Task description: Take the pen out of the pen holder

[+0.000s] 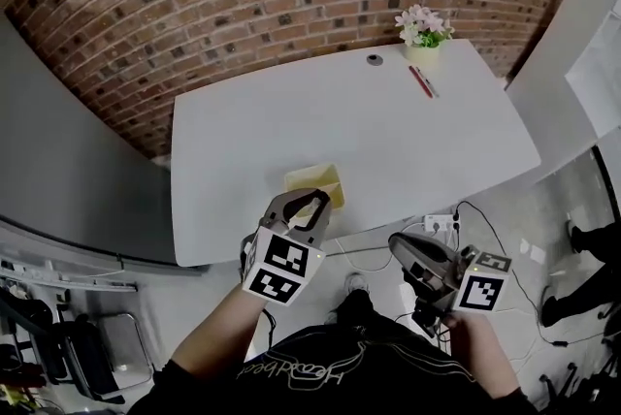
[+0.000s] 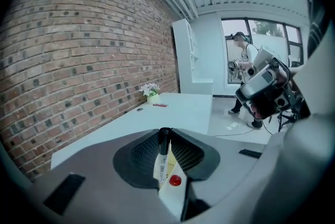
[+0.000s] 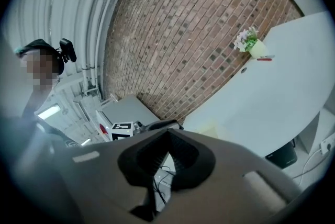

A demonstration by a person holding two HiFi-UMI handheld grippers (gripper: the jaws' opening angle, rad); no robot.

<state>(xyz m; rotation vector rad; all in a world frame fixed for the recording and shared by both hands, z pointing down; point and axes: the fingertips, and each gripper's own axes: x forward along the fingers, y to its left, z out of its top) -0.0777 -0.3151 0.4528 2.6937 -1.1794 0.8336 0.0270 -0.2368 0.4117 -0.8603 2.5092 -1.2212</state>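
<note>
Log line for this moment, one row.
left gripper: shut on pen | right gripper: shut, empty, off table | holder: near table edge

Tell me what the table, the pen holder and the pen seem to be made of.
Table: probably laminated board, matte white, smooth and even.
Pen holder: likely plastic, pale yellow, thin walls.
Pen: plastic, it seems; black cap, white printed barrel.

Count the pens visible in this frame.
3: one pen shut in the left gripper, a red pen and a darker one beside it near the flower pot. The yellow pen holder may hide more.
</note>
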